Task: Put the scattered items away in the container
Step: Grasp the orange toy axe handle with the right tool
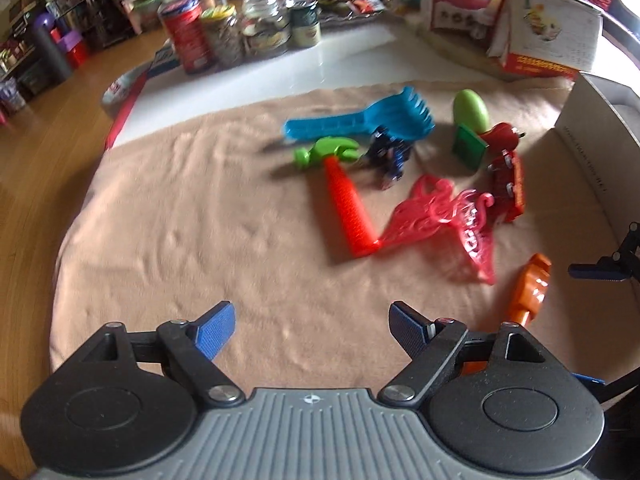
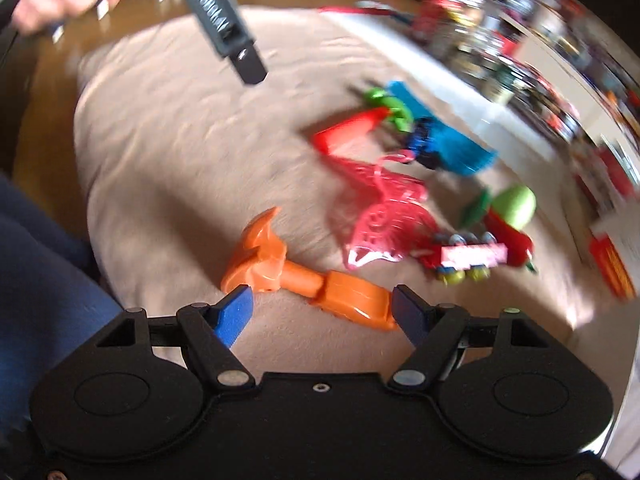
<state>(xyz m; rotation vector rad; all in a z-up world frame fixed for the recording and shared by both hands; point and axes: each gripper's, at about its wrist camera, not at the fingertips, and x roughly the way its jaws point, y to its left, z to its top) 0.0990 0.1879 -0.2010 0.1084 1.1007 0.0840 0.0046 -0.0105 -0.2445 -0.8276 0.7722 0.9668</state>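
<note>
Toys lie scattered on a tan cloth (image 1: pixel 180 208): a blue rake (image 1: pixel 360 118), a green-headed hammer with an orange handle (image 1: pixel 346 200), a dark blue toy car (image 1: pixel 390 160), a pink mesh net (image 1: pixel 436 220), a red train car (image 1: pixel 508 184), a red pepper (image 1: pixel 500 134) and a green egg (image 1: pixel 470 110). The white box (image 1: pixel 596 136) stands at the right. My left gripper (image 1: pixel 312 320) hangs open over bare cloth, left of the toys. My right gripper (image 2: pixel 322 300) is open, with an orange toy hammer (image 2: pixel 304 276) lying just beyond its fingertips, untouched.
Jars and tins (image 1: pixel 224 36) and printed cartons (image 1: pixel 540 28) crowd the white board behind the cloth. Wooden floor (image 1: pixel 48 128) lies to the left. In the right wrist view the left gripper's finger (image 2: pixel 224 20) and a hand (image 2: pixel 52 4) are at the top. A blue-clad leg (image 2: pixel 36 264) is at the left.
</note>
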